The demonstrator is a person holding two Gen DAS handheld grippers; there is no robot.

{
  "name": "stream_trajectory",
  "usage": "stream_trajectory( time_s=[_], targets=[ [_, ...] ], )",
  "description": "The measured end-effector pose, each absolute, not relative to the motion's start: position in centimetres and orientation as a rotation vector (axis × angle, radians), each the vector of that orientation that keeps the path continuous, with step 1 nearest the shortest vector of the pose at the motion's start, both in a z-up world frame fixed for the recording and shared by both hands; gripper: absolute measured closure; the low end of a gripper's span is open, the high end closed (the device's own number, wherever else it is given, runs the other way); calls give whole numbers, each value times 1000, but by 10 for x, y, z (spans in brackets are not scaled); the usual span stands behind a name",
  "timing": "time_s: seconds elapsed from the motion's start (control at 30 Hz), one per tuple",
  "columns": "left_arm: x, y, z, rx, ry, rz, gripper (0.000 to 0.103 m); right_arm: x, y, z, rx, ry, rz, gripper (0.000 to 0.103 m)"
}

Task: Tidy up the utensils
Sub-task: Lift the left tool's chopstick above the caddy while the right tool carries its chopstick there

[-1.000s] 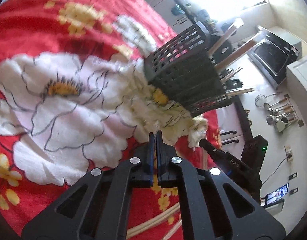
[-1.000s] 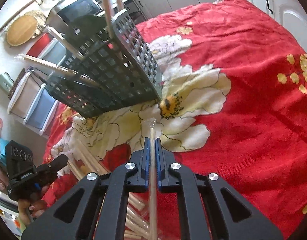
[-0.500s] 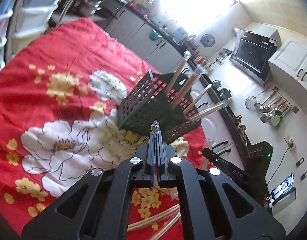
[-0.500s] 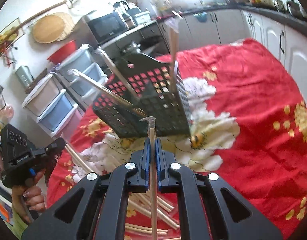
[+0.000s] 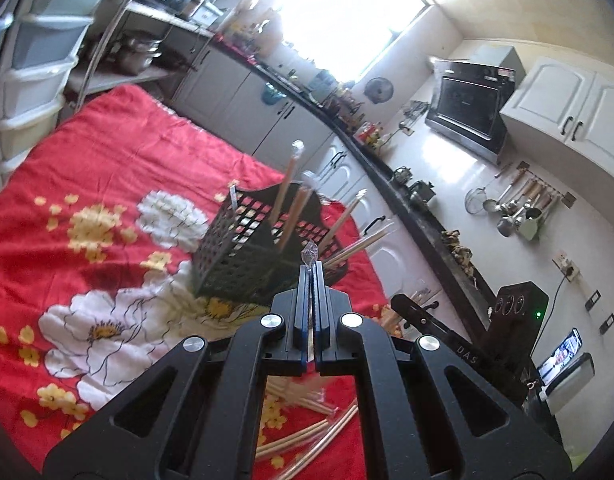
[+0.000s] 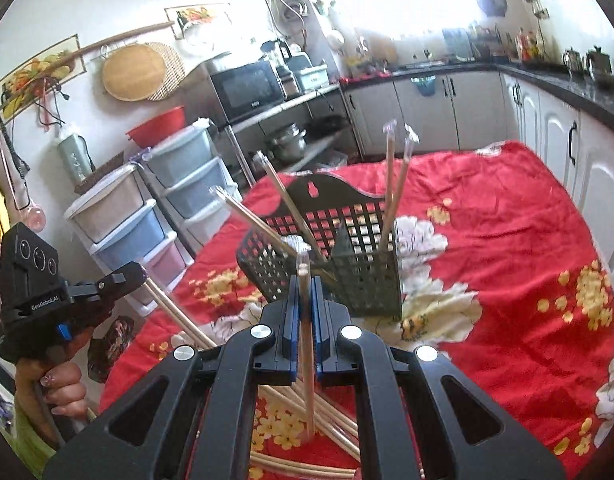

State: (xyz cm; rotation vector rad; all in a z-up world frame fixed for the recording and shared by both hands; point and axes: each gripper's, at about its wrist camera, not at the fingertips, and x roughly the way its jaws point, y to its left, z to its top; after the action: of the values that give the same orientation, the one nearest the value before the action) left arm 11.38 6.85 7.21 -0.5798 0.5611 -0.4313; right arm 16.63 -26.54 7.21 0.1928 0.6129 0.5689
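Observation:
A black mesh basket (image 5: 243, 256) (image 6: 347, 256) stands on the red floral cloth (image 5: 107, 152) (image 6: 507, 280), with several wrapped chopsticks leaning in it. My left gripper (image 5: 311, 276) is shut on a wrapped chopstick; only its clear wrapper tip (image 5: 310, 252) pokes out between the fingers, just in front of the basket. In the right wrist view that chopstick (image 6: 175, 312) slants down from the left gripper (image 6: 135, 272). My right gripper (image 6: 304, 284) is shut on another chopstick (image 6: 305, 340), held upright before the basket. Loose chopsticks (image 5: 307, 436) (image 6: 331, 416) lie on the cloth below both grippers.
Stacked plastic drawers (image 6: 139, 236) stand at the cloth's left edge, and a shelf with a microwave (image 6: 247, 88) stands behind them. White cabinets under a dark counter (image 6: 547, 120) run along the far and right sides. A hand (image 6: 63, 392) holds the left gripper's handle.
Both grippers have risen from just above the cloth, each keeping its chopstick. The basket now sits lower and farther off in both views, and the kitchen behind it shows.

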Motion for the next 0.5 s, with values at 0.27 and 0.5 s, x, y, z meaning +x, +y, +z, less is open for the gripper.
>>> stream_trajectory(
  time_s=[0.27, 0.5],
  targets=[
    [118, 50, 96, -530, 521, -477, 103, 158, -269, 90, 182, 538, 560, 97],
    [125, 38, 111, -498, 503, -511, 103, 154, -274, 100, 191, 498, 555, 97]
  ],
)
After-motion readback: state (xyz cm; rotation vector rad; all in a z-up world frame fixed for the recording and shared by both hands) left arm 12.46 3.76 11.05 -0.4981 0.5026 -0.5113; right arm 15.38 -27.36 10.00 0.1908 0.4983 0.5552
